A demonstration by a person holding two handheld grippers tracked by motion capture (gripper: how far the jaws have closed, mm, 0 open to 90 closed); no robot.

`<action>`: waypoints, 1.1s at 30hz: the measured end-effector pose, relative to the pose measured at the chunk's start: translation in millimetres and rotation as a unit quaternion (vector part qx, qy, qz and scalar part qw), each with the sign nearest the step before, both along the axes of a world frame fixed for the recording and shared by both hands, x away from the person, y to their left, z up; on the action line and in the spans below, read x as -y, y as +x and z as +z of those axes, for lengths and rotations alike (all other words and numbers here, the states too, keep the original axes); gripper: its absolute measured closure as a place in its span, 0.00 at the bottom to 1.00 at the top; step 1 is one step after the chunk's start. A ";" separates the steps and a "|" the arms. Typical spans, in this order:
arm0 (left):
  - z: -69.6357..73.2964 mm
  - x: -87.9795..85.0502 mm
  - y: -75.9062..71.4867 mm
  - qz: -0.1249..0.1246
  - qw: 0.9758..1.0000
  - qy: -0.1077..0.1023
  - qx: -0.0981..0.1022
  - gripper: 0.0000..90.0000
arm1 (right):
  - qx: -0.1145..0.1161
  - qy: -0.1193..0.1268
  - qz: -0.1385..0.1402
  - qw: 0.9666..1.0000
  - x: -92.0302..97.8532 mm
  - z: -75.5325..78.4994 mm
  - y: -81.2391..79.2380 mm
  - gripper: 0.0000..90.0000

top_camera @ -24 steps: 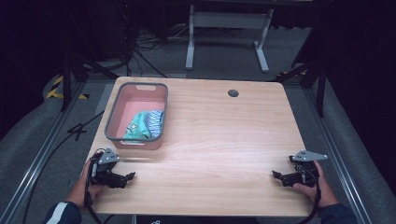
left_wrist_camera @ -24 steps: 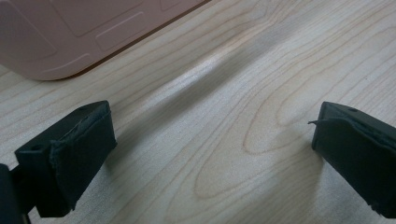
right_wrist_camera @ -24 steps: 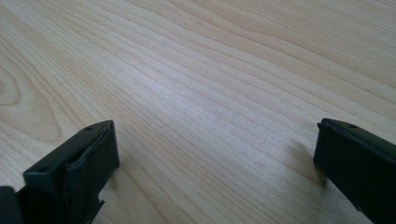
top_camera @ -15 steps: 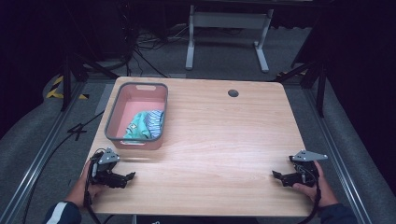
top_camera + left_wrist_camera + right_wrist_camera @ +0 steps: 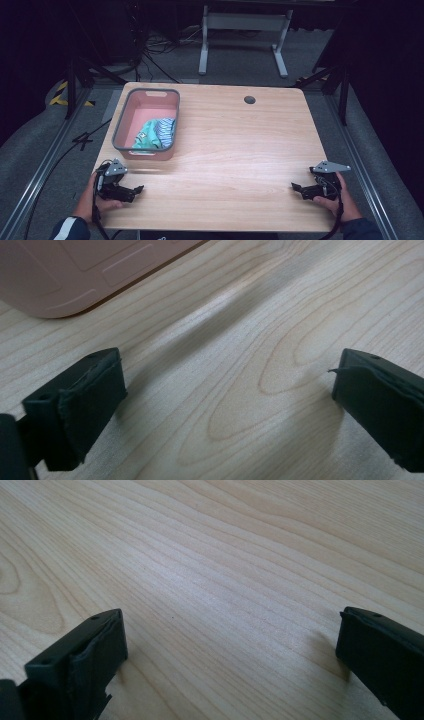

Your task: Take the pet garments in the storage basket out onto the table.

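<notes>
Grippers are rested at the near corners, left gripper (image 5: pixel 134 190) and right gripper (image 5: pixel 298 188) both spread wide and empty. Crumpled cloth (image 5: pixel 155 134) lies in the pink basket (image 5: pixel 143 151), far left; a start is judged pending, probably a reach there.

left gripper (image 5: pixel 131 190) fingers apart, right gripper (image 5: pixel 299 188) likewise

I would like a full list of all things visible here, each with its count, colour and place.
table: one, light wood, centre.
basket: one, pink with grey rim, far-left part of the table.
cloth: one bundle, teal and striped, inside the basket at its near end.
hole: one, dark, far edge of the table.
metal stand: one, grey, on the floor behind the table.
left claw: one, black, near-left corner, open.
right claw: one, black, near-right corner, open.
</notes>
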State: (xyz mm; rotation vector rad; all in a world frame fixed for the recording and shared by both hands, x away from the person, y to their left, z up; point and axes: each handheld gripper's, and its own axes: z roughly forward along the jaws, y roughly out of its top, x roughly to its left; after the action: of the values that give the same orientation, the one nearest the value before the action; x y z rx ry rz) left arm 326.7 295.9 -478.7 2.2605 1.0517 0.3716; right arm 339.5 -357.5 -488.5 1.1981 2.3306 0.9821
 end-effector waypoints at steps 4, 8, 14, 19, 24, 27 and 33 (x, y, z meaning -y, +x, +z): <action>11.1 3.6 -3.8 -0.017 1.000 0.024 -0.001 0.24 | 0.000 -0.001 0.001 1.000 0.1 0.0 0.1 0.00; 20.0 2.7 -6.7 -0.023 0.999 0.027 0.006 0.22 | 0.000 -0.001 0.001 1.000 0.1 0.0 0.1 0.00; 33.9 -4.3 -10.4 -0.008 1.000 0.014 0.024 0.17 | 0.000 0.000 0.000 1.000 0.0 0.0 0.0 0.00; 47.6 -8.1 -12.9 -0.011 0.999 0.004 0.038 0.19 | 0.000 0.000 0.000 1.000 0.0 0.0 0.0 0.00; 64.1 -11.0 -12.6 -0.012 0.998 0.000 0.056 0.18 | 0.000 0.000 0.000 1.000 0.0 0.0 0.0 0.00; 73.3 -12.3 -11.4 -0.014 0.997 0.003 0.071 0.18 | 0.000 0.000 0.000 1.000 0.0 0.0 0.0 0.00; 87.0 -9.6 -3.8 -0.014 0.997 -0.006 0.071 0.18 | 0.000 0.000 0.000 1.000 0.0 0.0 0.1 0.00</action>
State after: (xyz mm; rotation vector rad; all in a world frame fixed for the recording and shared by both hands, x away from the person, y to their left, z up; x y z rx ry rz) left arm 322.9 305.4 -391.7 2.2008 0.9467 0.5056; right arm 339.5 -357.5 -488.5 1.1976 2.3311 0.9819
